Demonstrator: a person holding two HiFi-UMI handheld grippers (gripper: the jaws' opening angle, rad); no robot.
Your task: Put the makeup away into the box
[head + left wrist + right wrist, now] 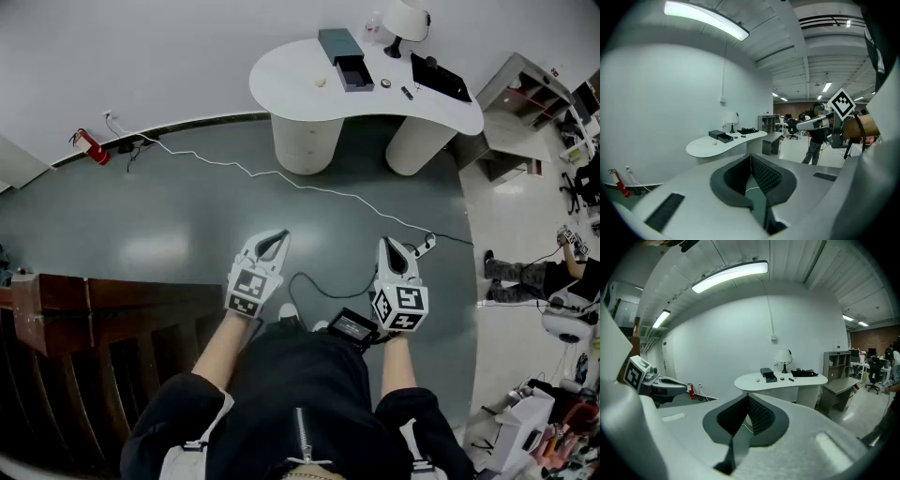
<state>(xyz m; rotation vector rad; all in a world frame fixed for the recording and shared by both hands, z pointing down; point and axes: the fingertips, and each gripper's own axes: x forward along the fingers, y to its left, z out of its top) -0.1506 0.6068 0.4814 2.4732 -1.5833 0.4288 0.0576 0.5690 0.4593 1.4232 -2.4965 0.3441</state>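
Note:
Far ahead stands a white curved table (291, 70) with a dark open box (353, 70) on it and its lid (338, 43) beside. A pale round item (321, 82), a small dark round item (385, 83) and a dark stick (407, 93) lie near the box. My left gripper (273, 240) and right gripper (388, 246) hang side by side over the grey floor, well short of the table. Both are shut and empty. The left gripper view shows its jaws (751, 157) together and the box (723, 136) in the distance. The right gripper view shows the same: jaws (748, 397), box (769, 376).
A white cable (309, 187) snakes across the floor between me and the table. A wooden railing (94, 309) is at my left and a red fire extinguisher (91, 146) stands by the wall. A lamp (405, 21) and a black pouch (439, 77) share the table. A shelf unit (525, 103) and a person (534, 277) are to the right.

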